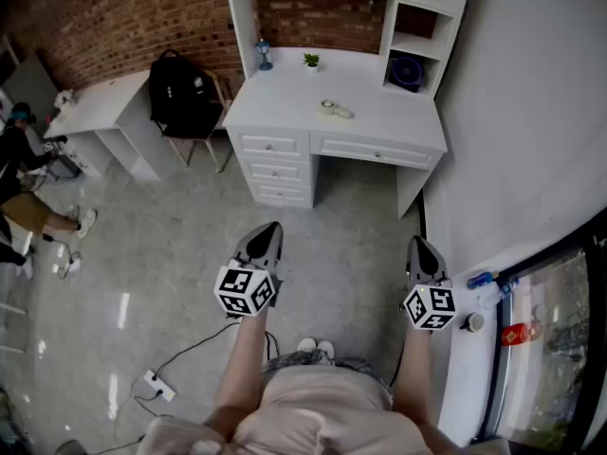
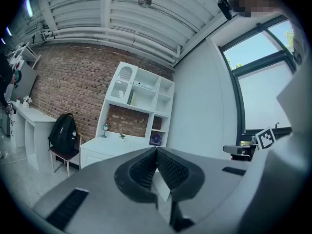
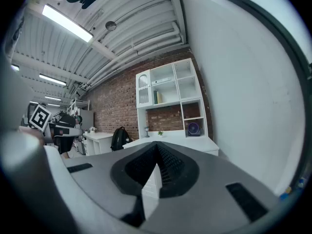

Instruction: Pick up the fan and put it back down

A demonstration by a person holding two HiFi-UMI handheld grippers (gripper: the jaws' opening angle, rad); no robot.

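Note:
A small dark-blue fan [image 1: 407,72] stands in the lower right cubby of the white desk's hutch; it also shows as the fan [image 2: 155,139] in the left gripper view and the fan [image 3: 193,128] in the right gripper view. My left gripper [image 1: 268,234] is shut and empty, held over the floor well short of the desk. My right gripper [image 1: 421,248] is shut too, with nothing in it, near the right wall. Seen from their own cameras, the left gripper [image 2: 156,150] and right gripper [image 3: 157,145] have their tips together.
The white desk [image 1: 379,114] with drawers stands ahead, bearing a small plant [image 1: 311,61], a blue figurine [image 1: 264,55] and a small object [image 1: 335,109]. A chair with a black backpack [image 1: 180,93] stands left of it. A power strip [image 1: 158,385] and cable lie on the floor. A person [image 1: 24,192] sits far left.

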